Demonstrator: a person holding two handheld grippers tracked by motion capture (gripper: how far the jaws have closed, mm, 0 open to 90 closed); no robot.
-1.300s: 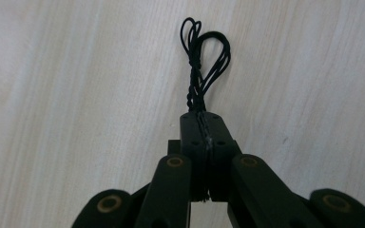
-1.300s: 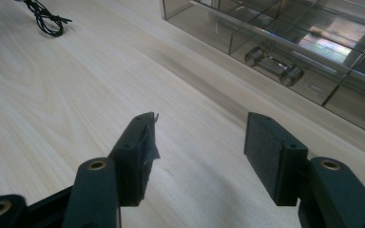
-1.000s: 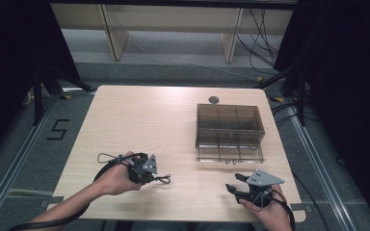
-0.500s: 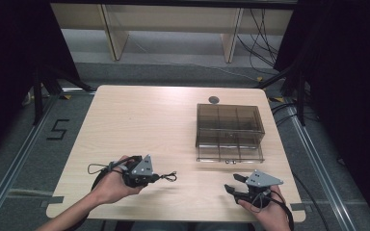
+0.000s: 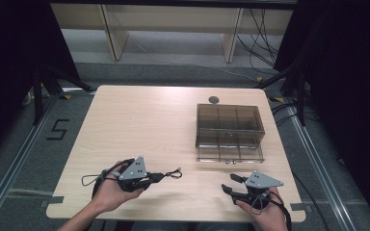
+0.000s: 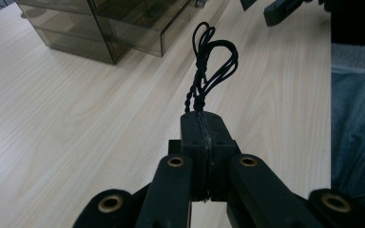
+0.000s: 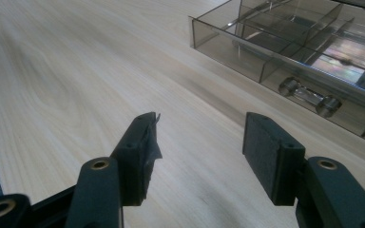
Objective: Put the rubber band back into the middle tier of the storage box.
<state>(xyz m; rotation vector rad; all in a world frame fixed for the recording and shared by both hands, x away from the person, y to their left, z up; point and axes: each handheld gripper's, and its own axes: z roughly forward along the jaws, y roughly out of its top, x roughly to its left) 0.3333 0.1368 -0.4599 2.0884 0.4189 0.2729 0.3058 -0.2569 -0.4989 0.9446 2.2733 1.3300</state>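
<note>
The left gripper has its matte black jaws pressed together on a thin twisted black cord, whose looped end sticks out forward above the pale wood-grain table. The right gripper holds its jaws wide apart with nothing between them, low over the table. Ahead of it stands a smoky transparent plastic drawer box, its bottom drawer pulled out, compartments looking bare
</note>
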